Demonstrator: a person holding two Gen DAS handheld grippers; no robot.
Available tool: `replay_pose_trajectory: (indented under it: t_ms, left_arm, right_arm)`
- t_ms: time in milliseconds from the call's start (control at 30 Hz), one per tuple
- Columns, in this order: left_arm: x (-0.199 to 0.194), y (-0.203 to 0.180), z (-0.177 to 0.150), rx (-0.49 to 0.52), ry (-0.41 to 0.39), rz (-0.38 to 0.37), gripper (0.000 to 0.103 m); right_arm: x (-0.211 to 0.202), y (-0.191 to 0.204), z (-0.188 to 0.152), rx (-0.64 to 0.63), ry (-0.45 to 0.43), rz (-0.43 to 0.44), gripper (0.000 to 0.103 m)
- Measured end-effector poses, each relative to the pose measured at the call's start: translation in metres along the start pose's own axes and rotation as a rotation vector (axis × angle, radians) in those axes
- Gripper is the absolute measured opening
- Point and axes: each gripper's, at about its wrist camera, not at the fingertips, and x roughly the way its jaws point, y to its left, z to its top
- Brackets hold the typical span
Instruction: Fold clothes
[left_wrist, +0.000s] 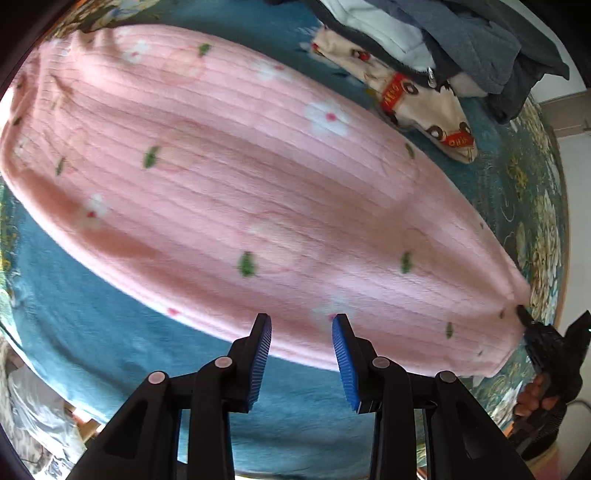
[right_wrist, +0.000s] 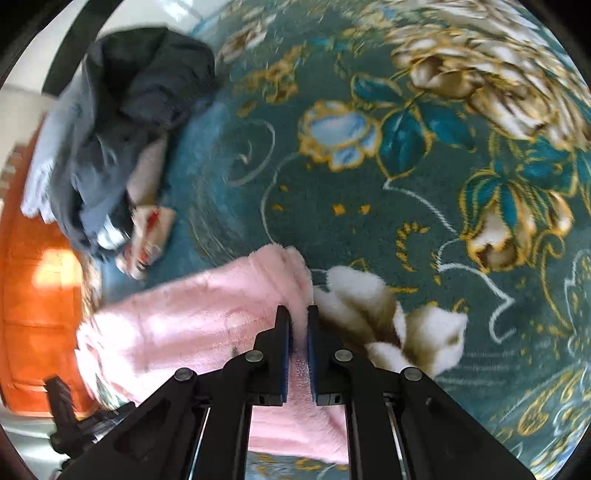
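Note:
A pink fleece garment (left_wrist: 236, 177) with white flowers and green leaves lies stretched across the teal bedspread (left_wrist: 92, 332). My left gripper (left_wrist: 301, 328) is open and empty, its blue pads just over the garment's near edge. My right gripper (right_wrist: 299, 314) is shut on the pink garment's (right_wrist: 192, 317) end, fabric pinched between its pads. In the left wrist view the right gripper (left_wrist: 521, 312) shows at the garment's far right corner.
A pile of grey and dark clothes (left_wrist: 461, 40) with a cream car-print garment (left_wrist: 417, 99) lies at the back; it also shows in the right wrist view (right_wrist: 122, 122). The floral blanket (right_wrist: 406, 184) covers the bed. An orange wooden surface (right_wrist: 37, 295) is at the left.

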Motion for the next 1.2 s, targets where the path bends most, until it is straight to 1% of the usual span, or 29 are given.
replay_pose_trajectory:
  t_ms: [33, 100, 133, 200, 267, 333, 433, 567, 667, 700, 733, 767, 833, 933, 967, 1033, 1067, 1133, 1200]
  left_arm:
    - [0.007, -0.002, -0.001, 0.007, 0.017, 0.017, 0.038]
    - [0.017, -0.002, -0.004, 0.013, 0.045, 0.04, 0.038]
    - [0.021, -0.001, -0.006, 0.013, 0.057, 0.052, 0.038]
    - [0.027, 0.004, -0.01, 0.005, 0.067, 0.068, 0.038]
    - [0.03, 0.012, -0.014, -0.021, 0.07, 0.063, 0.038]
    - [0.029, 0.019, -0.017, -0.038, 0.066, 0.055, 0.038]
    - [0.023, 0.027, -0.021, -0.037, 0.053, 0.066, 0.038]
    - [0.012, 0.041, -0.027, -0.029, 0.025, 0.072, 0.038]
    - [0.006, 0.053, -0.031, -0.041, 0.002, 0.067, 0.038]
    - [0.004, 0.057, -0.032, -0.047, -0.005, 0.063, 0.038]
    - [0.004, 0.059, -0.032, -0.043, -0.005, 0.052, 0.038]
    - [0.005, 0.06, -0.032, -0.038, -0.004, 0.041, 0.038]
    - [0.006, 0.063, -0.033, -0.028, -0.002, 0.019, 0.038]
    - [0.009, 0.067, -0.033, -0.013, 0.0, -0.015, 0.038]
    - [0.014, 0.069, -0.034, -0.002, 0.02, -0.022, 0.038]
    - [0.026, 0.073, -0.036, 0.023, 0.064, -0.034, 0.038]
    - [0.026, 0.076, -0.037, 0.041, 0.067, -0.05, 0.038]
    - [0.02, 0.089, -0.038, 0.06, 0.068, -0.099, 0.038]
    - [0.011, 0.109, -0.037, 0.053, 0.072, -0.163, 0.038]
  right_arm:
    - [0.003, 0.0, 0.001, -0.011, 0.012, 0.001, 0.013]
    - [-0.002, -0.002, 0.002, -0.011, 0.009, 0.029, 0.018]
    - [-0.006, -0.004, 0.002, -0.009, 0.006, 0.038, 0.03]
    - [-0.015, -0.015, -0.002, -0.001, 0.01, 0.03, 0.041]
    - [-0.017, -0.033, -0.019, 0.03, 0.039, 0.05, 0.041]
    - [-0.014, -0.047, -0.036, 0.075, 0.062, 0.091, 0.047]
    - [-0.007, -0.059, -0.058, 0.14, 0.075, 0.181, 0.055]
    - [0.002, -0.067, -0.071, 0.212, 0.057, 0.229, 0.055]
    - [0.007, -0.062, -0.071, 0.236, 0.057, 0.214, 0.054]
    - [0.008, -0.057, -0.069, 0.234, 0.063, 0.19, 0.043]
    - [0.01, -0.053, -0.068, 0.235, 0.073, 0.164, 0.027]
    - [0.011, -0.049, -0.067, 0.238, 0.081, 0.137, 0.022]
    - [0.002, -0.042, -0.065, 0.258, 0.066, 0.114, 0.014]
    - [-0.019, -0.032, -0.062, 0.284, 0.025, 0.104, 0.012]
    - [-0.027, -0.026, -0.06, 0.285, 0.012, 0.099, 0.012]
    - [-0.045, -0.001, -0.054, 0.248, -0.01, 0.073, 0.012]
    - [-0.054, 0.015, -0.052, 0.222, -0.024, 0.056, 0.012]
    - [-0.074, 0.056, -0.044, 0.146, -0.064, 0.015, 0.012]
    - [-0.088, 0.111, -0.04, 0.045, -0.102, -0.015, 0.012]
